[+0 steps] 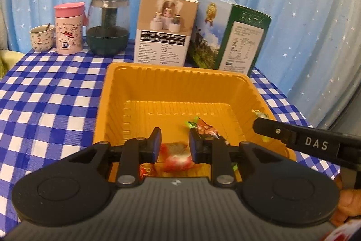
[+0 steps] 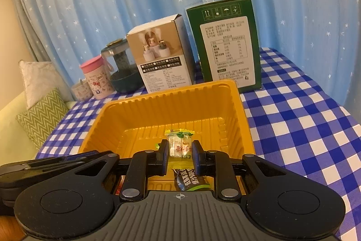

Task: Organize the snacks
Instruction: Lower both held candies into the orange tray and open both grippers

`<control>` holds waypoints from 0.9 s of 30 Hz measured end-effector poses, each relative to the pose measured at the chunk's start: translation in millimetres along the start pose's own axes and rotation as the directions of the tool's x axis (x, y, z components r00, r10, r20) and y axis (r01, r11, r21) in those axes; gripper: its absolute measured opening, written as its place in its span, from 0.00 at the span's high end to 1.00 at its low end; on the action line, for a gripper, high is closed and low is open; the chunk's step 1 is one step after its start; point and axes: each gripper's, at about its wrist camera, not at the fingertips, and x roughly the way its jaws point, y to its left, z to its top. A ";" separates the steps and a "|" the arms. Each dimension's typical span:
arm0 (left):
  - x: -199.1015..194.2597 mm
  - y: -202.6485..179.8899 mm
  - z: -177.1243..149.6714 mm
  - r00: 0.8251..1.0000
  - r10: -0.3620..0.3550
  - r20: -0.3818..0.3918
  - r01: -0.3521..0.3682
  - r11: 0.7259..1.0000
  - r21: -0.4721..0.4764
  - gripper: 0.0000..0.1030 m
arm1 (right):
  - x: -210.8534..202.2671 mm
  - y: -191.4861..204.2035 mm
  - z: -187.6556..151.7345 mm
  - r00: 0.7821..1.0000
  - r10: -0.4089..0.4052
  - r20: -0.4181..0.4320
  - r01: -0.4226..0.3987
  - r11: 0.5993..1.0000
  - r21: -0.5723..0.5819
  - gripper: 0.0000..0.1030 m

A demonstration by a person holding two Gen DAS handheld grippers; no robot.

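An orange plastic tray (image 1: 180, 68) (image 2: 180, 92) sits on the blue checked tablecloth. My left gripper (image 1: 174, 131) hovers over the tray's near part, shut on a red-wrapped snack (image 1: 177, 156). A red and green snack (image 1: 204, 127) lies on the tray floor beside its right finger. My right gripper (image 2: 180, 142) is shut on a clear packet with yellow-green ends (image 2: 180, 146), held upright above the tray. In the left wrist view the right gripper (image 1: 257, 125) reaches in over the tray's right rim. A dark-wrapped snack (image 2: 191, 181) lies in the tray under the right gripper.
Behind the tray stand a white product box (image 1: 164, 26) and a green carton (image 1: 230, 35). At the back left are a dark glass jar (image 1: 108, 24), a pink-lidded cup (image 1: 68, 28) and a small mug (image 1: 41, 37). Cushions (image 2: 42, 119) lie left of the table.
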 end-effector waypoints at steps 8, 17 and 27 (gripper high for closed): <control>-13.7 16.9 3.4 0.999 0.027 0.031 -0.025 0.998 -0.054 0.70 | 0.5 9.6 0.5 1.000 0.012 0.004 -0.012 1.000 -0.007 0.79; -20.6 25.5 0.8 0.998 0.042 0.045 -0.039 0.997 -0.072 0.50 | 2.0 14.7 2.1 0.998 0.045 0.036 -0.046 0.999 0.025 0.50; -31.6 19.9 -1.8 0.998 0.043 0.045 -0.041 0.998 -0.045 0.50 | -14.4 5.9 4.6 0.998 -0.004 0.066 0.000 0.998 0.065 0.50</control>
